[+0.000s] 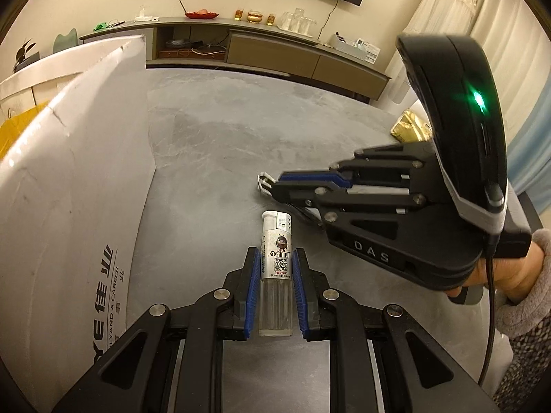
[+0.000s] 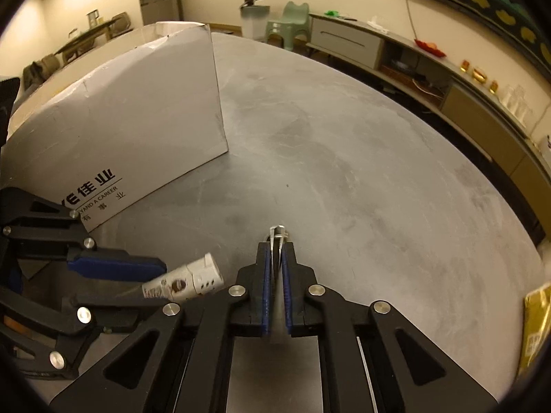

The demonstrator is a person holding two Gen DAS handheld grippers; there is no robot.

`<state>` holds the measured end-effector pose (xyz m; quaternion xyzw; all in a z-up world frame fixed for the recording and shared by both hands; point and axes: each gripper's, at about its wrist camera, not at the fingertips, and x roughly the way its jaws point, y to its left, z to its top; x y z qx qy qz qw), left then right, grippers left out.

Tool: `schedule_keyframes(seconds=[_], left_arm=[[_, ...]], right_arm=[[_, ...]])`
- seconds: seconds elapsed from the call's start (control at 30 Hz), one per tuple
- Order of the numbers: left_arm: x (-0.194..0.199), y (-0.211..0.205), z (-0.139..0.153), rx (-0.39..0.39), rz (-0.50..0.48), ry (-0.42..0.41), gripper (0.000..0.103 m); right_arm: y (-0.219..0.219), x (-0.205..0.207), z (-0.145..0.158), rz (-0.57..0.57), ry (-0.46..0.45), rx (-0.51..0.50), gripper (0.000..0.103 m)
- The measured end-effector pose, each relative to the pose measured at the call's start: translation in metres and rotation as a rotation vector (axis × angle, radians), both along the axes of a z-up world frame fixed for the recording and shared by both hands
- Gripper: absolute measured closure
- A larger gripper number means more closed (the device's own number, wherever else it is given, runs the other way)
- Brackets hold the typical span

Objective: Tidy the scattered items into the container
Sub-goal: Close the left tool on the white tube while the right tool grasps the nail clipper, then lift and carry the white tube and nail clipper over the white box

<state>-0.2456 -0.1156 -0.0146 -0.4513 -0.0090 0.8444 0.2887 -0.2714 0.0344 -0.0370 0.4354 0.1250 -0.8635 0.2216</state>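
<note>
Between the blue-padded fingers of the left gripper (image 1: 274, 268) lies a clear-bodied plastic lighter with a white metal cap and a printed silver label (image 1: 276, 268), long axis running straight ahead along the fingers, cap toward 12 o'clock, clear tank back near the palm. Pads close on both long sides of the body, seemingly touching, so judged clamped on the lighter; whether lifted or resting on the grey marbled tabletop (image 1: 241, 130) cannot be told. Seen from the right wrist, same lighter (image 2: 193, 280) at 9 o'clock, poking out of the left fingers with cap end toward the right tool. Right gripper (image 2: 276, 254) nearly shut on a small thin silvery metal piece with a white loop end (image 2: 278, 233), blade-like and standing on edge between the pads, tip sticking forward to 12 o'clock; exact kind too small to name. From the left wrist, that same piece (image 1: 264, 184) at 12 o'clock just past the lighter cap, right gripper (image 1: 275, 186) entering from 3 o'clock. Tall white cardboard box with black printed lettering (image 1: 86, 179) at 9 to 10 o'clock of the left gripper, wall near, opening above. Left load nearer the box, so a lift and swing toward 10 o'clock over the rim looks like the coming move; right one farther off. Crinkled gold foil packet (image 1: 411, 127) at 2 o'clock, not yet gathered.
</note>
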Motion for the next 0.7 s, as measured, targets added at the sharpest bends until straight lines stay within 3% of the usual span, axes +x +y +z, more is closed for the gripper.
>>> schedule_keyframes(seconds=[0.27,0.37,0.4,0.53,0.57,0.7], left_arm=[[0.005,-0.001,0.005,0.008,-0.001,0.006,0.083],[0.007,-0.002,0.005,0.008,0.000,0.005,0.083],[0.007,-0.002,0.005,0.007,0.001,0.005,0.083],[0.006,-0.003,0.004,0.006,0.004,0.002,0.083],[0.006,-0.003,0.003,0.009,0.003,0.000,0.083],[0.007,-0.004,0.003,0.019,-0.002,-0.002,0.083]], right_arm=[[-0.004,0.021,0.006,-0.029,0.007,0.018,0.098],[-0.010,0.017,0.006,-0.019,0.014,0.038,0.078],[-0.012,0.015,0.004,-0.013,0.012,0.043,0.077],[-0.015,0.003,-0.009,-0.004,-0.010,0.057,0.079],[-0.014,0.000,-0.012,-0.009,-0.015,0.055,0.088],[-0.003,0.002,-0.011,-0.045,-0.018,0.013,0.090]])
